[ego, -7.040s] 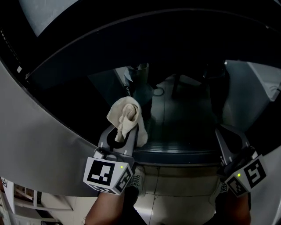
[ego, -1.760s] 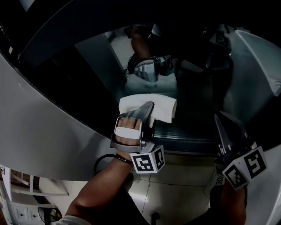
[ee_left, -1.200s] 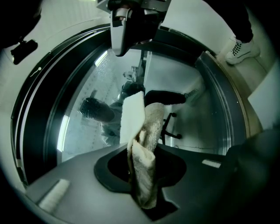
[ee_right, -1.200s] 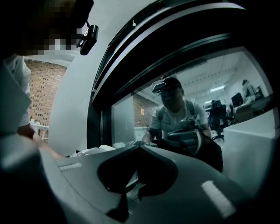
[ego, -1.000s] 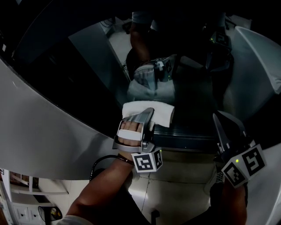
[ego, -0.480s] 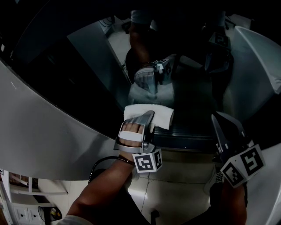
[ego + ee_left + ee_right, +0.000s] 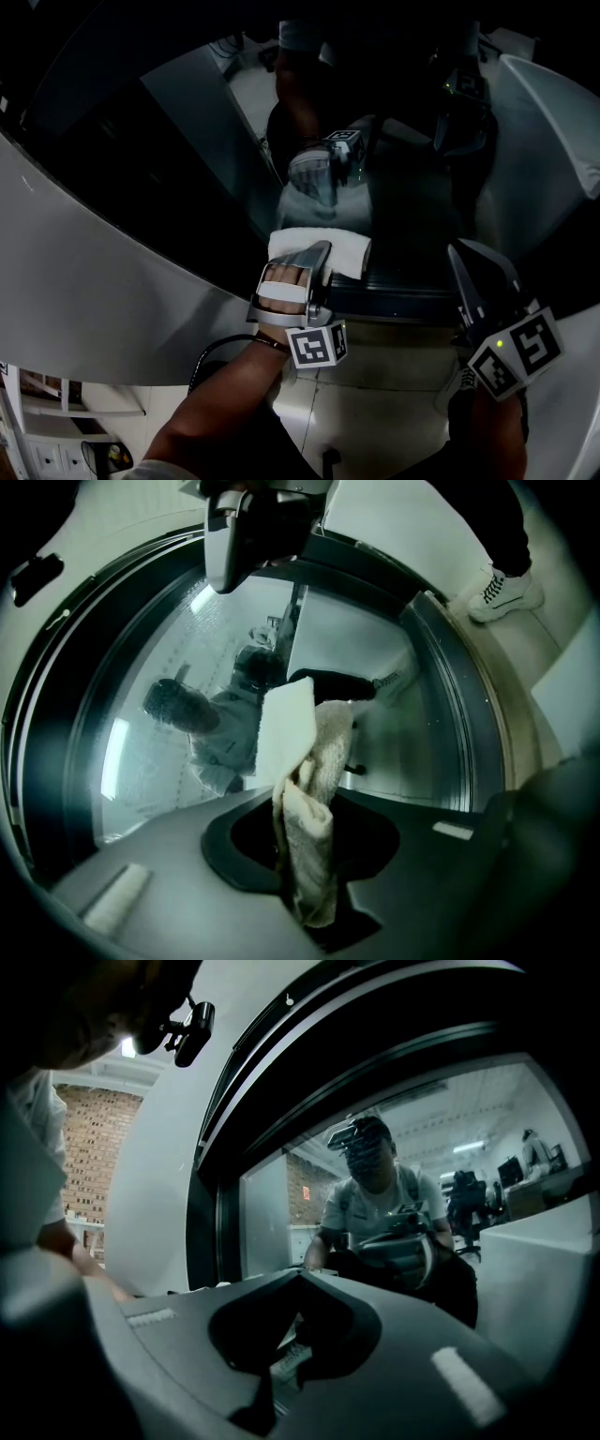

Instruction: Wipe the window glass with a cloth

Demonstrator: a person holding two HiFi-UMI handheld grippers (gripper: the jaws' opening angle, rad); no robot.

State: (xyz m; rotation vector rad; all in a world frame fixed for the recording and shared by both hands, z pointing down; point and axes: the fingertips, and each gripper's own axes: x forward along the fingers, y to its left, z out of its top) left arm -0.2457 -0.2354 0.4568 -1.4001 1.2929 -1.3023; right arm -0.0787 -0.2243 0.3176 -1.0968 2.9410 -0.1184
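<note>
**Near field:** the right gripper [image 7: 466,262] hangs low beside the window, its jaws together on nothing. The left gripper [image 7: 317,258] is clamped on a gathered fold of the cream, soft woven cloth [image 7: 345,251].

**Middle field:** the cloth's free flap lies flat against the lower part of the dark, reflective window glass [image 7: 403,202].

**Handling:** the cloth looks light, limp and compliant. A hold on its bunched middle, as here, should leave a broad flap to press on the pane.

**Far field:** the glass is probably rigid and breakable, so it calls for even, moderate pressure.
</note>
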